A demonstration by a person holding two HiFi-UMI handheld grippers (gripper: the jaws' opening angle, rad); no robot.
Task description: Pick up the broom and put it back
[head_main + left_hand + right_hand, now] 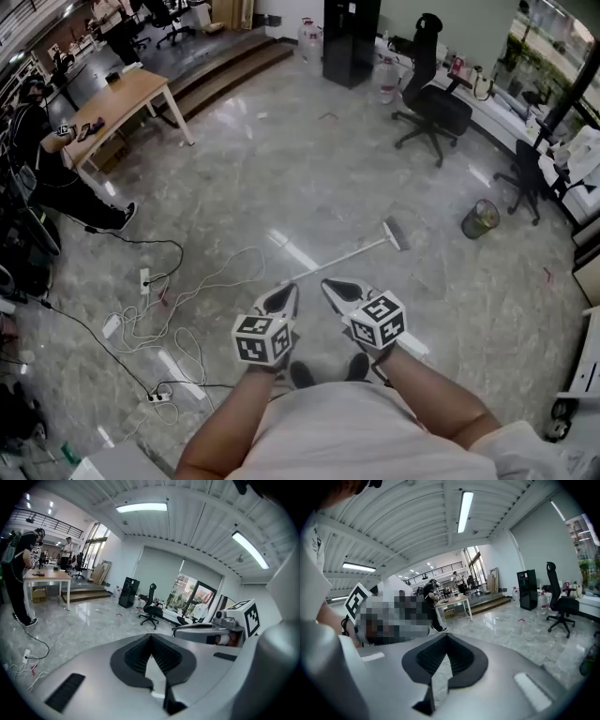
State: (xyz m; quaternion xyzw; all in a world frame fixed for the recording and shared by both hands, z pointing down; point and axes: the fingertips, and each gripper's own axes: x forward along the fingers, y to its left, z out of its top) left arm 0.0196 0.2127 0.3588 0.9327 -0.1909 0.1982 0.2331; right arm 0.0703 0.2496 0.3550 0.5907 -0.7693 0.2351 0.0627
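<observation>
Your left gripper and right gripper are both closed and empty. The broom lies flat on the floor at twelve o'clock, its head pointing toward two o'clock.

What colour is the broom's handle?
The broom handle is white; the head view shows it best.

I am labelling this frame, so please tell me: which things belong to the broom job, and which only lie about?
Job:
- broom, lying on the floor
- left gripper, shut, empty
- right gripper, shut, empty

Lying about:
- bin
- chair
- table
- power strip
</observation>
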